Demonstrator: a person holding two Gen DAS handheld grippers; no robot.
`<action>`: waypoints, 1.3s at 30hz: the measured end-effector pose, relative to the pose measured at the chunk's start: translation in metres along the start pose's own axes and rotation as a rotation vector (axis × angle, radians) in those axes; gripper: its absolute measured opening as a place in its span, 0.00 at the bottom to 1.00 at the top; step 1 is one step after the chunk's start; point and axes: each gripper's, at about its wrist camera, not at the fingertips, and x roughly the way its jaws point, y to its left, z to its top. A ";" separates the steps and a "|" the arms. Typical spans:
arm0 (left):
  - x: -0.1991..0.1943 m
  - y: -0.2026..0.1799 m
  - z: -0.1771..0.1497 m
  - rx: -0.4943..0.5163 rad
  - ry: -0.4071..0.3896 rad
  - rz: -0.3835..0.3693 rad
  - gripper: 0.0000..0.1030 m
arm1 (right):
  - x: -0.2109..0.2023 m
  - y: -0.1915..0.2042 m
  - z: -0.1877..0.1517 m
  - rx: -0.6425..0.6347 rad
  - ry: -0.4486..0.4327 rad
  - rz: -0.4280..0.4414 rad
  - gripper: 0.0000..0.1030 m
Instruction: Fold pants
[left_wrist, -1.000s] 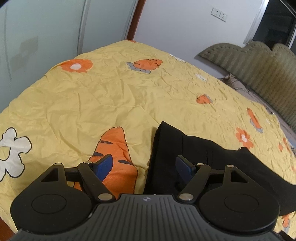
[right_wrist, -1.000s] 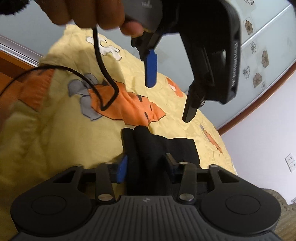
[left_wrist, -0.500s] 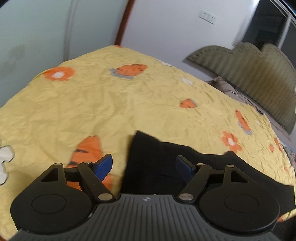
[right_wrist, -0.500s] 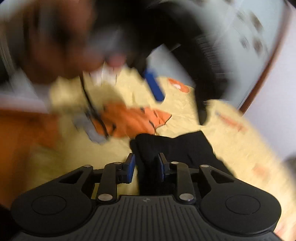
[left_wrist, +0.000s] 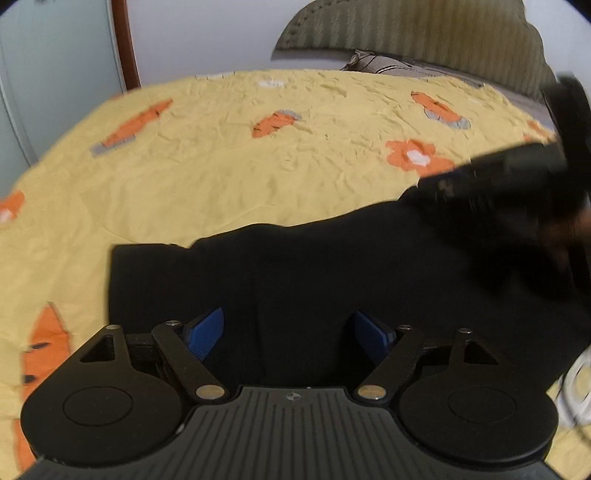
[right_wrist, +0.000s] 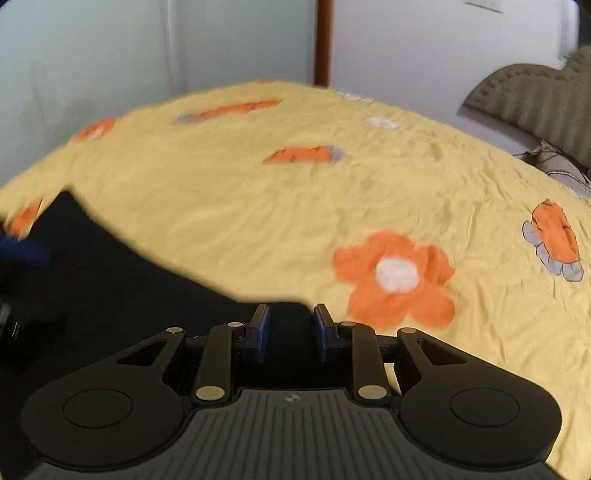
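Black pants (left_wrist: 332, 266) lie across a yellow bedspread (left_wrist: 258, 177). My left gripper (left_wrist: 288, 317) hovers over their near part. Its jaws are wide and still opening, and the blue pads press on nothing. In the right wrist view, the pants (right_wrist: 110, 280) run from the left edge to my right gripper (right_wrist: 291, 312), which is shut on a fold of the black cloth. A blue fingertip (right_wrist: 26, 251) of the left gripper shows blurred at the left edge. Motion blurs the pants' right end in the left wrist view.
The bedspread (right_wrist: 295, 206) has orange carrot and flower prints. A green padded headboard (left_wrist: 406, 33) and a pillow (left_wrist: 388, 62) are at the bed's far end. Pale wardrobe doors (right_wrist: 110, 55) stand behind. A white cable (left_wrist: 576, 387) lies at the right edge.
The right gripper narrowed on the black fold and swept sideways across the bed with it, rolling level. The left gripper moved from the pants' edge to over the cloth.
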 end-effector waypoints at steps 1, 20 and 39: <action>-0.005 -0.001 0.001 0.014 0.001 0.020 0.79 | -0.001 -0.003 0.002 0.030 -0.018 -0.009 0.24; -0.008 -0.164 0.047 0.186 -0.076 -0.346 0.81 | -0.190 -0.094 -0.143 0.517 -0.291 -0.235 0.37; 0.014 -0.270 0.047 0.289 -0.008 -0.442 0.81 | -0.273 -0.205 -0.315 1.256 -0.573 -0.296 0.62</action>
